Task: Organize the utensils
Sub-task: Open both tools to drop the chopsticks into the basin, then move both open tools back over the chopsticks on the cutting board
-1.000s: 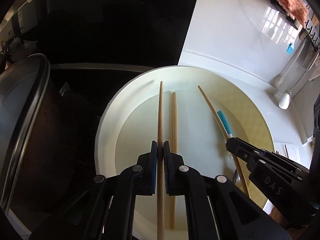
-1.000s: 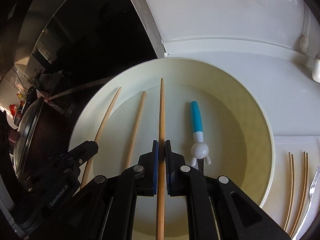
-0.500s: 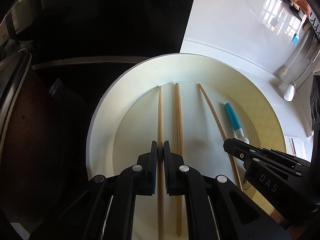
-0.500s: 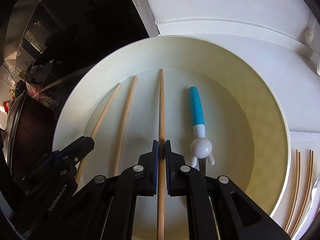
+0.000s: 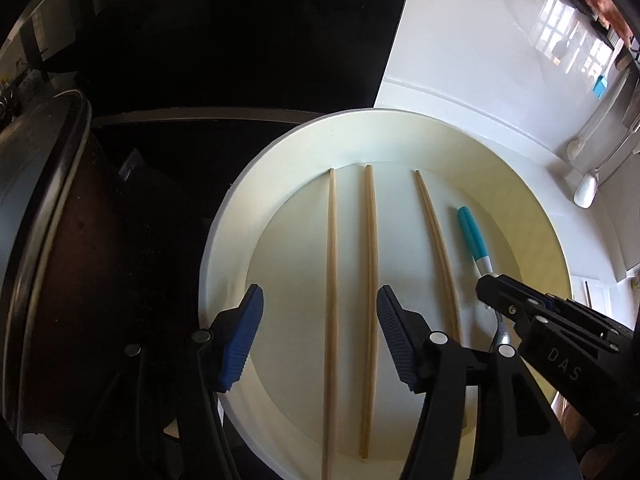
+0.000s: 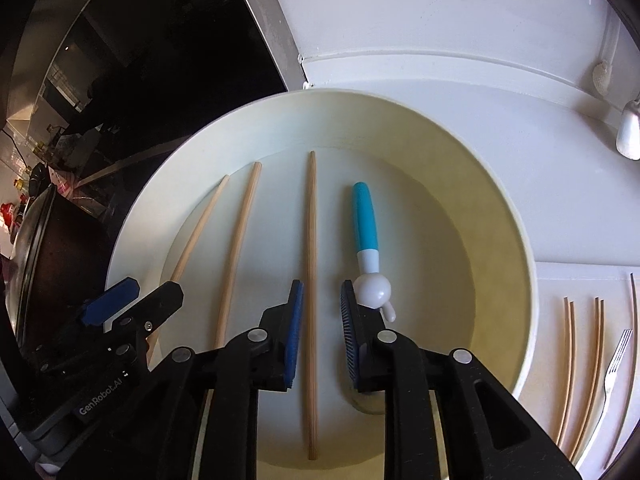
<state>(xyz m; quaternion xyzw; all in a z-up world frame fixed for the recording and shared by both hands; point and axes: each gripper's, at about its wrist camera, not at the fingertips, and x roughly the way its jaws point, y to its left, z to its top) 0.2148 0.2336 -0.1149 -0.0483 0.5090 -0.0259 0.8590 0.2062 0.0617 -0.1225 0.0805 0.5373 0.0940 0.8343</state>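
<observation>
A wide cream dish [image 5: 360, 116] [image 6: 400, 98] holds three wooden chopsticks side by side and a blue-handled utensil [image 5: 472, 236] [image 6: 366, 228] with a white ball end. My left gripper [image 5: 320, 294] [image 6: 138, 292] hangs over the dish with its jaws opening. The left chopstick [image 5: 331, 280] lies loose under the gap and the middle chopstick [image 5: 370, 260] runs by the right pad. My right gripper [image 6: 321, 286] [image 5: 520, 304] is opening too; the right chopstick [image 6: 311, 240] [image 5: 436, 240] lies between its pads, touching neither.
A dark pot with a metal lid [image 5: 40, 240] [image 6: 36, 248] stands left of the dish on a black hob [image 5: 200, 40]. On the white counter to the right lie two pairs of chopsticks [image 6: 572, 360] and a fork [image 6: 616, 356]. A white spoon [image 5: 586, 192] lies further back.
Both grippers were shut on a chopstick each; both have now let go, the left opening wide, the right a little. The two chopsticks rest flat in the dish.
</observation>
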